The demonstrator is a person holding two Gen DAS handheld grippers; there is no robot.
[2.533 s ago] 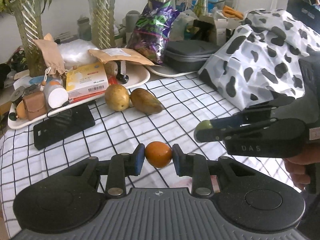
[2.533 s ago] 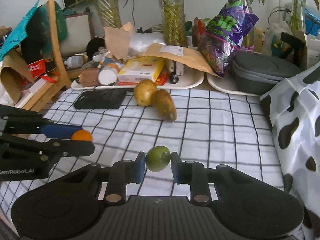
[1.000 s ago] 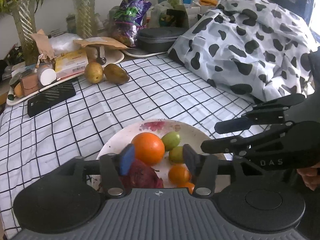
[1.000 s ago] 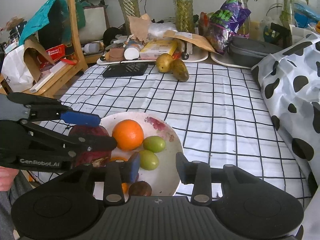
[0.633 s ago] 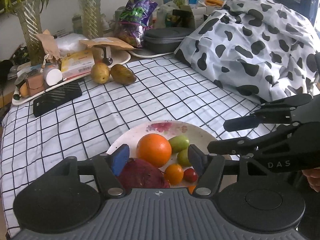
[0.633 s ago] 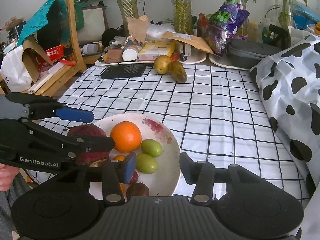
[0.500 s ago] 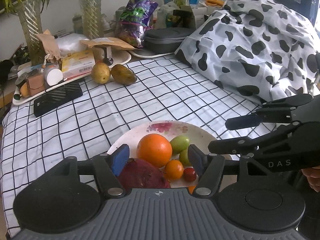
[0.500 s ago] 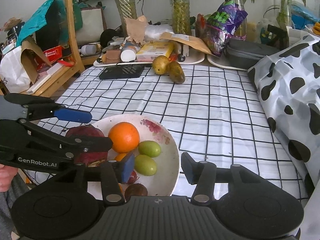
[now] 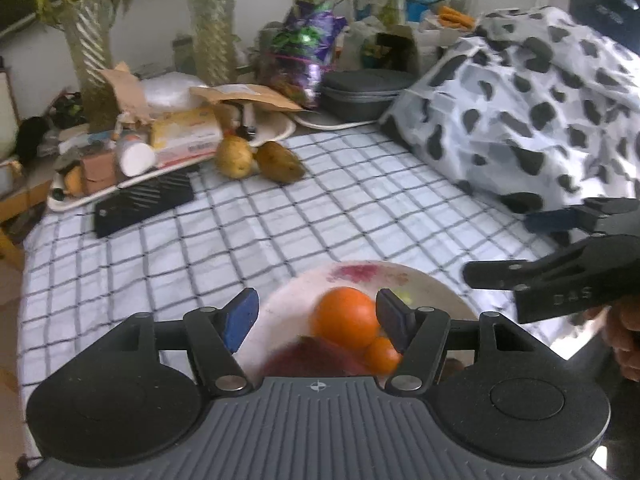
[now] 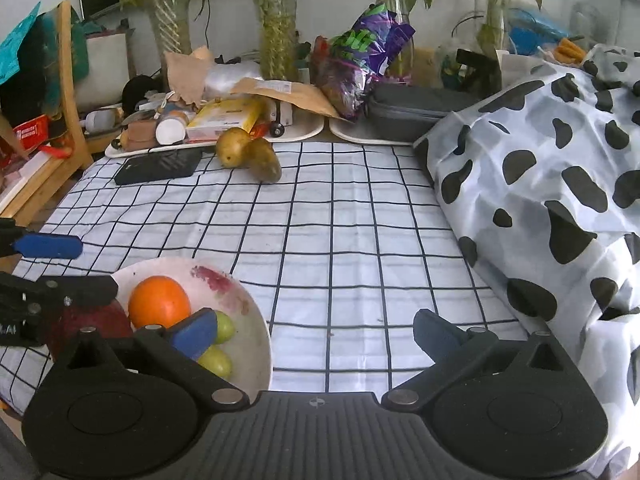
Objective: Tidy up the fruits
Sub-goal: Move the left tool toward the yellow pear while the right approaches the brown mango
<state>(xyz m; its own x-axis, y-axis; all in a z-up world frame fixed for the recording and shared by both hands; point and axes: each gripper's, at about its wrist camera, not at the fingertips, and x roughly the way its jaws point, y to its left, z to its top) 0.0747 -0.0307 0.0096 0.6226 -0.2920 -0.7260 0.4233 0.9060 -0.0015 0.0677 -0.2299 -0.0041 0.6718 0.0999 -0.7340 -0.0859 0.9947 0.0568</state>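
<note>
A white plate [image 10: 256,320] sits on the checked cloth near me and holds a large orange [image 10: 159,301], green fruits [image 10: 223,327], a dark red fruit [image 10: 94,320] and a small orange fruit [image 9: 382,355]. The plate also shows in the left wrist view [image 9: 432,284]. My left gripper [image 9: 316,316] is open and empty above the plate's near side. My right gripper [image 10: 316,332] is wide open and empty, just right of the plate. Two yellow-brown mangoes [image 10: 250,154] lie together at the far side of the cloth.
A black flat device [image 10: 158,166] lies left of the mangoes. White trays [image 10: 304,130] with boxes and clutter line the back edge, with vases behind. A cow-patterned cloth heap [image 10: 560,168] fills the right side. A wooden chair [image 10: 48,128] stands at the left.
Both grippers held a fruit 2.5 s ago and have since let them go on the plate. Both have opened wider; the right one has shifted right, off the plate.
</note>
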